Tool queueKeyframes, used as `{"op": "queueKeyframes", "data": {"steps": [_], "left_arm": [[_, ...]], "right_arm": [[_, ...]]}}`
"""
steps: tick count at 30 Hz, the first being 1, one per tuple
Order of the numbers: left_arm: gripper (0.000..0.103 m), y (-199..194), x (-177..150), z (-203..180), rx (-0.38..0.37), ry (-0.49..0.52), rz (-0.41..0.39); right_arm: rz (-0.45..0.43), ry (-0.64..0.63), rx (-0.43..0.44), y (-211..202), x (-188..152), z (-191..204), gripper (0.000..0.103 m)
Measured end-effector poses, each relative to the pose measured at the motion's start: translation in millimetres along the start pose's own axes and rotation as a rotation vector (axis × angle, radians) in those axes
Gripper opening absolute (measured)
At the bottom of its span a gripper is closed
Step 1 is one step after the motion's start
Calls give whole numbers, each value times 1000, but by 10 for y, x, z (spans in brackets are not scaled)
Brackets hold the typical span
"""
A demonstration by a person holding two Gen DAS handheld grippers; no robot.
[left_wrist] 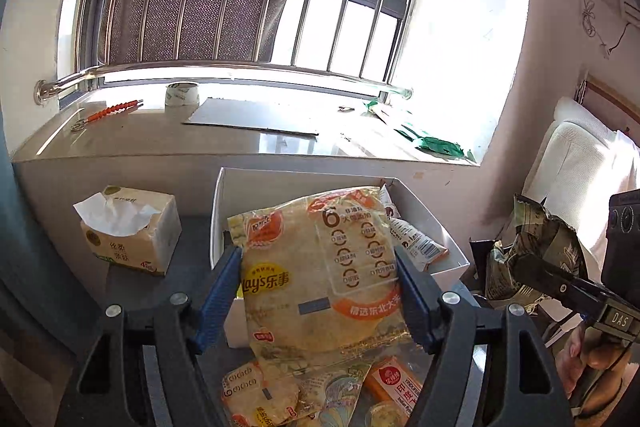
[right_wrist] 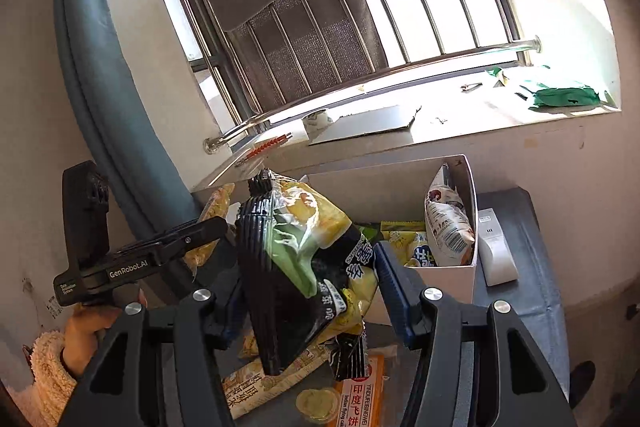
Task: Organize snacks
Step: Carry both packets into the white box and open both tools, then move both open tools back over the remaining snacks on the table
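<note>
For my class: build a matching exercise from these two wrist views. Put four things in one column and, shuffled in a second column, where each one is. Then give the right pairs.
Things
1. Lay's packet
2. black-and-green snack bag
3. tissue pack
4. roll of tape

Places
A. on the windowsill
B. between the fingers of the right gripper
C. on the dark surface, left of the white box
D. between the fingers of the left gripper

Pairs: 1-D, 2-B, 3-C, 4-A
</note>
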State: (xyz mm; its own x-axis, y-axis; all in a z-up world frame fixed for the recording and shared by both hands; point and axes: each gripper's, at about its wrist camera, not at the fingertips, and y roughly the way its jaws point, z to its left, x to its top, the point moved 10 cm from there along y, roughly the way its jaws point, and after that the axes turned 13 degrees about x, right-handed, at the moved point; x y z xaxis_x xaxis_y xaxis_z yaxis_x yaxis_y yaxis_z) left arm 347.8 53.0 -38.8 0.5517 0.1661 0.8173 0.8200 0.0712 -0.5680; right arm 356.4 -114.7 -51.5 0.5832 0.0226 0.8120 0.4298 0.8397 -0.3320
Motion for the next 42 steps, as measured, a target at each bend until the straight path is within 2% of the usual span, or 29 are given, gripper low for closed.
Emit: {"op": "queueKeyframes", "data": {"steps": [3,6,8,9,10,11,12,15,18,20,24,28,33,37,39,41,42], "left_arm": [[77,346,257,-55,-8,-5,27],[77,660,414,-101,15,21,50],[79,855,449,-112,-5,-11,93],[88,976,412,-137,-11,-15,146],[98,1031,402,-147,-7,-10,170],[101,1039,401,-151,3,-3,156],[103,1032,407,-140,10,6,137],[103,914,365,-131,-12,20,114],[103,729,327,-32,2,26,76],[103,574,301,-4,-21,28,58],[103,164,331,-6,-26,91,-5],[103,-386,326,6,-44,99,-63],[103,-866,-149,-1,-24,139,-67],[103,-1008,-741,17,-13,139,-30],[103,-993,-1113,-1,-38,124,28],[103,-960,-1487,18,-56,45,85],[103,-946,-1674,-11,-93,12,125]], "right_arm": [[-16,11,-38,239,257,-235,62],[5,50,-67,475,398,-473,63],[37,39,-110,602,432,-613,66],[50,38,-132,659,440,-684,85],[73,46,-145,711,429,-753,96],[87,63,-165,733,424,-834,103],[81,85,-179,716,417,-883,103],[51,120,-148,596,391,-912,103],[31,63,-188,470,422,-845,103],[25,44,-190,394,448,-763,103],[23,-55,-210,236,445,-459,103],[8,-160,-162,29,366,-23,103],[-2,-207,-75,-291,82,430,103],[21,-231,-66,-481,-371,535,103],[30,-214,-62,-539,-634,482,103],[30,-140,-79,-609,-917,347,103],[31,-96,-75,-639,-1057,293,103]]}}
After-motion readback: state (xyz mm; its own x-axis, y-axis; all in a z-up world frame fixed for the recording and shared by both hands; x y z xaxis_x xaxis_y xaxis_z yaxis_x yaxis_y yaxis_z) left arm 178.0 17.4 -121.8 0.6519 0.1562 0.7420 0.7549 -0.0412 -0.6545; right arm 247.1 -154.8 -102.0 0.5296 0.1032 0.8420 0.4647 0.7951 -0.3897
